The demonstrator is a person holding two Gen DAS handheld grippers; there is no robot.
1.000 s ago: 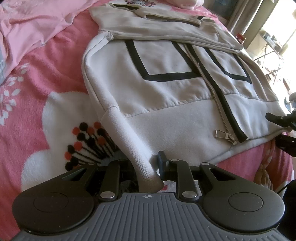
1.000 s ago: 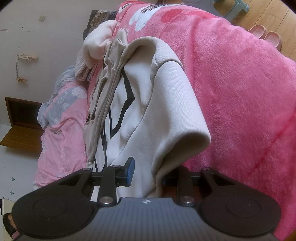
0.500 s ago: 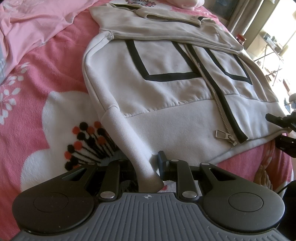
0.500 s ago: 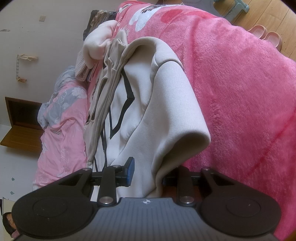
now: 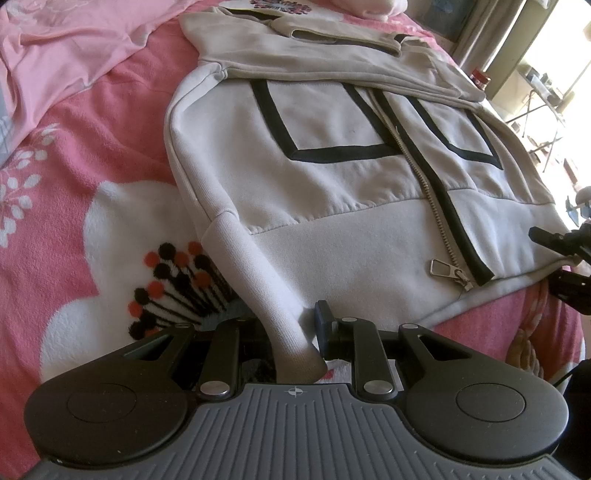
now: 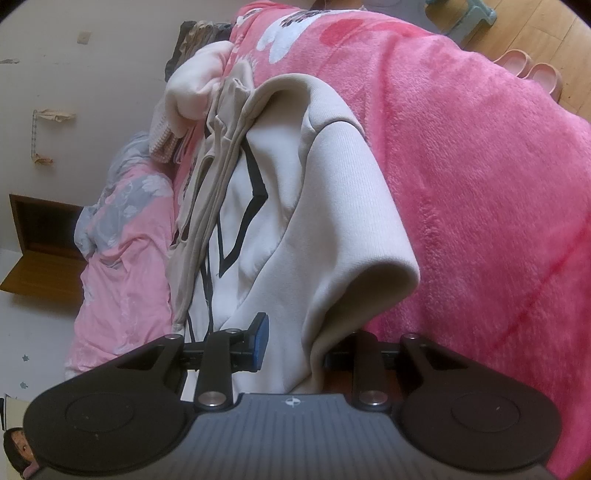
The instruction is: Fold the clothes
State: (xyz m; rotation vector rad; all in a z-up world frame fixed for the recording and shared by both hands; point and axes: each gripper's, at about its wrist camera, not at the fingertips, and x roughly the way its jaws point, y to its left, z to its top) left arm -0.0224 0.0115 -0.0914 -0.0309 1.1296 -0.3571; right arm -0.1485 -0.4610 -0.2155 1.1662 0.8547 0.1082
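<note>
A cream zip-up jacket [image 5: 332, 184] with black trim lies flat, front up, on the pink flowered blanket [image 5: 92, 147]. My left gripper [image 5: 291, 325] is shut on the ribbed cuff [image 5: 258, 280] at the jacket's near left corner; the cloth hides its left finger. My right gripper [image 5: 550, 258] shows at the right edge, by the hem's right end. In the right wrist view the right gripper [image 6: 295, 343] is shut on a ribbed edge [image 6: 351, 229] of the jacket [image 6: 258, 229], which is lifted and droops over the right finger.
A light pink sheet [image 5: 74, 44] lies bunched at the upper left. More clothes [image 6: 195, 92] are piled at the bed's far end. The blanket [image 6: 480, 203] falls over the bed's side toward a wooden floor with slippers [image 6: 528, 70] and a stool [image 6: 461, 11].
</note>
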